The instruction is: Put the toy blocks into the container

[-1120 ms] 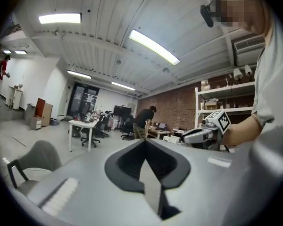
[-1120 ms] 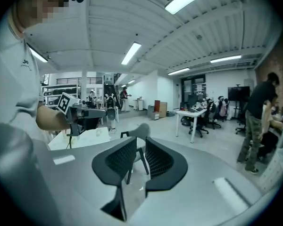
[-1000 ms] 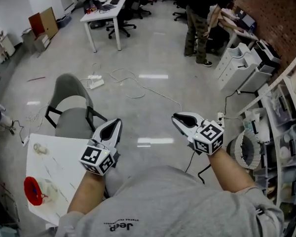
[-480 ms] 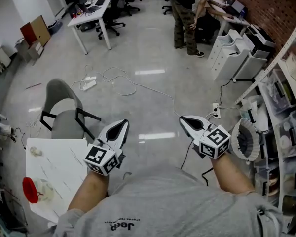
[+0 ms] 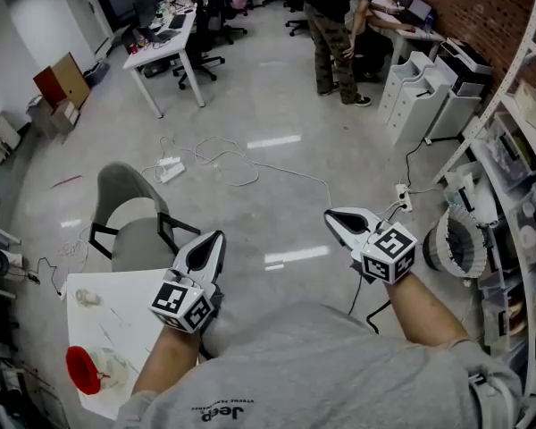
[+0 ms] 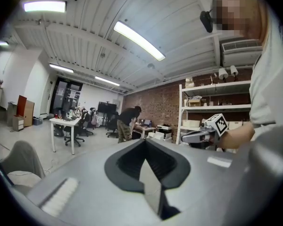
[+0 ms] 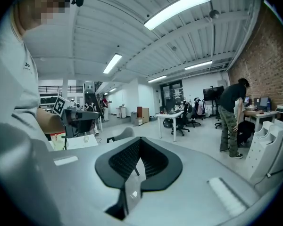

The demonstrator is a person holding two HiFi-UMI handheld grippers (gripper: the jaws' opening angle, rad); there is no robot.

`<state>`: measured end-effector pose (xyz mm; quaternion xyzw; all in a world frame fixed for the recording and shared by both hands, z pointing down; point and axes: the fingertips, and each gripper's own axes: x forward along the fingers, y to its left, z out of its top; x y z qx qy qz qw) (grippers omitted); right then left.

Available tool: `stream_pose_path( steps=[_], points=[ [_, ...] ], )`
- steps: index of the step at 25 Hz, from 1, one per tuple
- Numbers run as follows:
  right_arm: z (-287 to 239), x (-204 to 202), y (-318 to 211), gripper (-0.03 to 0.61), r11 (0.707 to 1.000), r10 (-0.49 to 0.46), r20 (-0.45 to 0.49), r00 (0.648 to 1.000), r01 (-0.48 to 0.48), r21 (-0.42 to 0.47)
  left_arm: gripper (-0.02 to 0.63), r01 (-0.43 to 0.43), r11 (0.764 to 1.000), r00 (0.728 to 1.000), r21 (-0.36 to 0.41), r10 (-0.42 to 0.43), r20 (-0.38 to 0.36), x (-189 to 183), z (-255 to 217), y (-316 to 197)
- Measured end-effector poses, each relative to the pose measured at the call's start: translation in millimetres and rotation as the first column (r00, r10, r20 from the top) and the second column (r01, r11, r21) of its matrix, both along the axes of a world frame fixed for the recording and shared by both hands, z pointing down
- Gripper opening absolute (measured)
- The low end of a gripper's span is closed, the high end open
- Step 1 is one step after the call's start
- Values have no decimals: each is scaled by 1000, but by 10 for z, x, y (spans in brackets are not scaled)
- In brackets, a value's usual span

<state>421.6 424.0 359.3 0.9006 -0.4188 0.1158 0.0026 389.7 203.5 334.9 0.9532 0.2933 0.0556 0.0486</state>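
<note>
No toy blocks show in any view. My left gripper (image 5: 211, 239) is held out level over the floor in front of the torso, shut with nothing in it; its pads meet in the left gripper view (image 6: 146, 144). The right gripper (image 5: 333, 218) is alongside it, also shut and empty, its jaws closed together in the right gripper view (image 7: 139, 144). Each gripper sees the other: the right gripper (image 6: 191, 136) and the left gripper (image 7: 85, 115). At the lower left a white table (image 5: 116, 315) carries a red object (image 5: 83, 369) beside something clear.
A grey chair (image 5: 129, 213) stands just beyond the table. Cables and a power strip (image 5: 172, 170) lie on the floor ahead. Shelving (image 5: 518, 150) and a round white device (image 5: 456, 244) line the right side. A person (image 5: 335, 34) stands far back near desks.
The head view has shifted a little, so the table and chair sit further right and more of the table shows. Both grippers stay side by side before the torso, empty.
</note>
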Motion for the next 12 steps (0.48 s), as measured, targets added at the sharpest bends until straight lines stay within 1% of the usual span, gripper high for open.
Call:
stream_pose_path(
  steps=[6,9,12],
  points=[
    [-93,83,-359,3,999,-27,-16,999,27,-26,48,45,999,999,-28,-45,-7,8,-3,-415],
    [-121,102,-411,3,999,-40,-16,999,39,-36,48,59,998,998,-37,-59,1,-12,23,-488],
    [-127,100,-415,3,998,-48,-21,999,47,-48,48,67,997,998,-47,-67,-7,-34,-4,-499]
  ],
)
